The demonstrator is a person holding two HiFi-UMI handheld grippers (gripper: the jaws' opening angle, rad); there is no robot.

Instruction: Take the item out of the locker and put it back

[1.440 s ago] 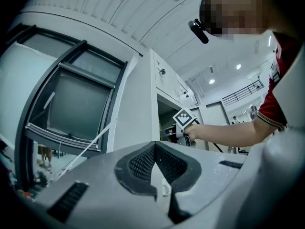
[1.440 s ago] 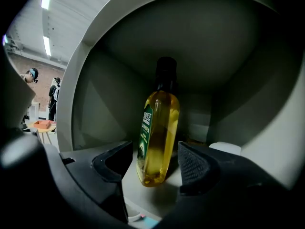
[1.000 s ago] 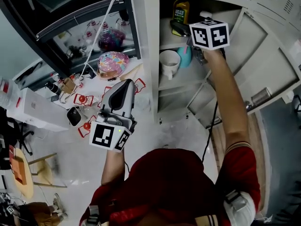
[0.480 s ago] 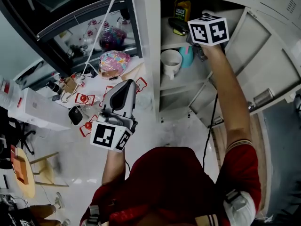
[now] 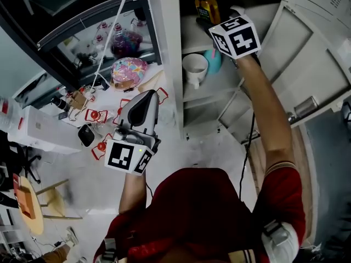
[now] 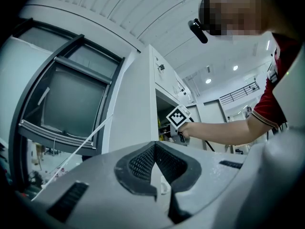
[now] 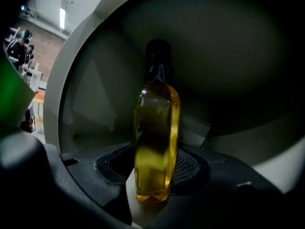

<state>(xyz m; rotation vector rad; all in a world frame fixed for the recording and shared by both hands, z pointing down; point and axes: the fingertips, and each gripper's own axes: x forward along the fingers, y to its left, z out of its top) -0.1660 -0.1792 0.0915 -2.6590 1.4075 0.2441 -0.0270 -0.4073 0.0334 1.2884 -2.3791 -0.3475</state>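
Observation:
A bottle of yellow oil with a dark cap stands upright on the top shelf of the open white locker; its label also shows in the head view. My right gripper reaches into that shelf, its marker cube hiding the jaws from above. The jaws are closing with the bottle's lower body between them, the pads close to its sides. My left gripper hangs outside the locker, low at the left, shut and empty.
On the shelf below stand a white mug and a teal cup. The locker door hangs open at the right. A cluttered table with a colourful bowl lies to the left, beside a black frame.
My right gripper has moved up and deeper into the top shelf, toward the bottle. The left gripper has stayed where it was.

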